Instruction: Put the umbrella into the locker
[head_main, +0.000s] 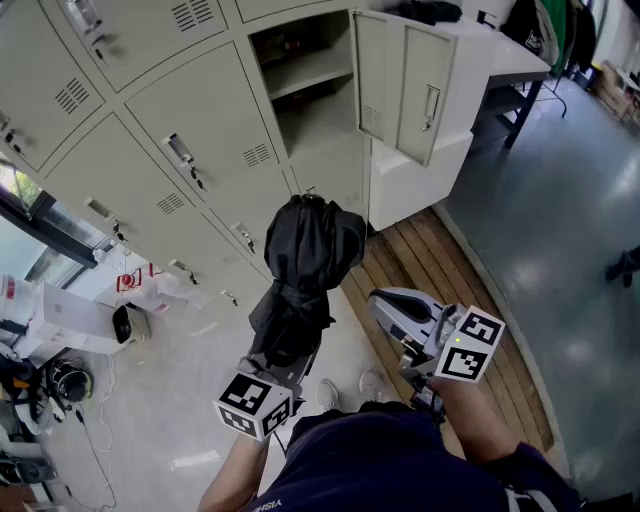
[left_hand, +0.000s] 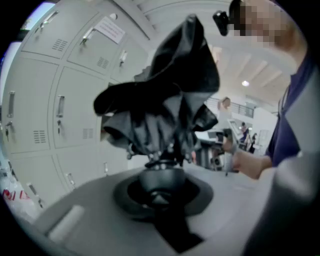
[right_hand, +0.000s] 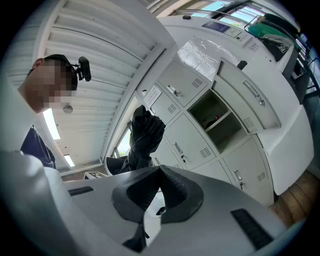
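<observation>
**A:** Is any writing readable?

**B:** No. A paper notice (left_hand: 110, 30) on one locker door is blurred. The red print on a white bag (head_main: 135, 283) at 9 o'clock is too small to read.

**A:** Where is the umbrella?

**B:** One black folded umbrella (head_main: 305, 265) stands at the centre of the head view. The left gripper (left_hand: 161, 185), at 7 o'clock, pinches its mostly hidden handle. The right gripper (right_hand: 159, 170), at 5 o'clock, has its jaws pressed together on nothing. One locker (head_main: 320, 125) stands open at 12 o'clock, and the umbrella is outside it.
</observation>
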